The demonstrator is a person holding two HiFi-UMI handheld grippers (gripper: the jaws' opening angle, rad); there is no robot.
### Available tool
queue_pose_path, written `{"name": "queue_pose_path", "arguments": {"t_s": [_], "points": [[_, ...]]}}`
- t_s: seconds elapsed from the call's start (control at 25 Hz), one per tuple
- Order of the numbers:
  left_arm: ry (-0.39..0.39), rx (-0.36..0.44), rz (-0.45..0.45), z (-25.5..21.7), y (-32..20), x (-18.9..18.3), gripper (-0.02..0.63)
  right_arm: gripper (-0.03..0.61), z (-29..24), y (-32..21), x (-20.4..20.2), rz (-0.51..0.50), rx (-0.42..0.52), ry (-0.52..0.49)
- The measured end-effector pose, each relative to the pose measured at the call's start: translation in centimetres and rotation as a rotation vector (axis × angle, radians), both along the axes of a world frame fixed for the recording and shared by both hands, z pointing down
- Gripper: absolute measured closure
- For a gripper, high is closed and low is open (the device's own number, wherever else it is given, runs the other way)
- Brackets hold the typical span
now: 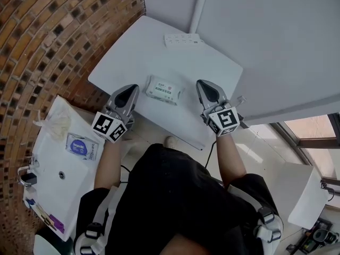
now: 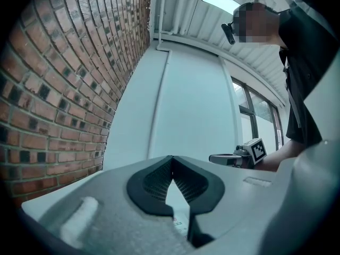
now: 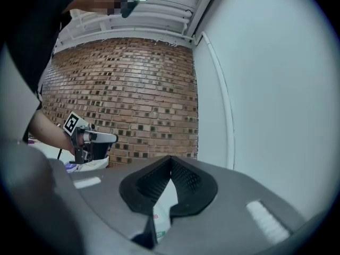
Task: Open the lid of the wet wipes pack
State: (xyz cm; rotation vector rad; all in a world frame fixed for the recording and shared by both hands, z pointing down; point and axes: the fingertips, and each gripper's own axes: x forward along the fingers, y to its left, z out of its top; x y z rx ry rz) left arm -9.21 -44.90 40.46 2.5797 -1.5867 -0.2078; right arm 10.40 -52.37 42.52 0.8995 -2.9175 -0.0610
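Note:
The wet wipes pack [image 1: 164, 89] lies flat on the white table [image 1: 138, 52], white with a green print and its lid down. My left gripper [image 1: 132, 90] rests just left of the pack and my right gripper [image 1: 203, 84] just right of it, both apart from it. Each points towards the other across the pack. In the left gripper view the left gripper [image 2: 171, 159] is shut with nothing in it, and a strip of the pack [image 2: 179, 220] shows below the pads. The right gripper [image 3: 170, 159] is likewise shut and empty above the pack [image 3: 161, 215].
A white power strip [image 1: 182, 38] lies at the table's far edge. Brick wall [image 1: 48, 31] runs along the left. A low white surface [image 1: 58, 190] at the left carries another wipes pack [image 1: 82, 146] and small items. The person's torso fills the near side.

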Motion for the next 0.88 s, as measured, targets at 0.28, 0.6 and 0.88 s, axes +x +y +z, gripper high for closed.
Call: {"name": "queue_pose_path", "arguments": {"t_s": [0.28, 0.6, 0.88], "points": [[0.012, -0.059, -0.032, 3.1, -1.1, 0.2, 0.615, 0.572, 2.5, -0.9, 0.2, -0.021, -0.065, 0.017], [-0.012, -0.157, -0.007, 8.0, -0.5, 1.4, 0.615, 0.572, 7.1, -0.1, -1.0, -0.050, -0.166, 0.046], [-0.031, -0.194, 0.003, 10.2, -2.1, 0.6, 0.615, 0.570, 10.4, 0.7, -2.7, -0.092, -0.195, 0.096]]}}
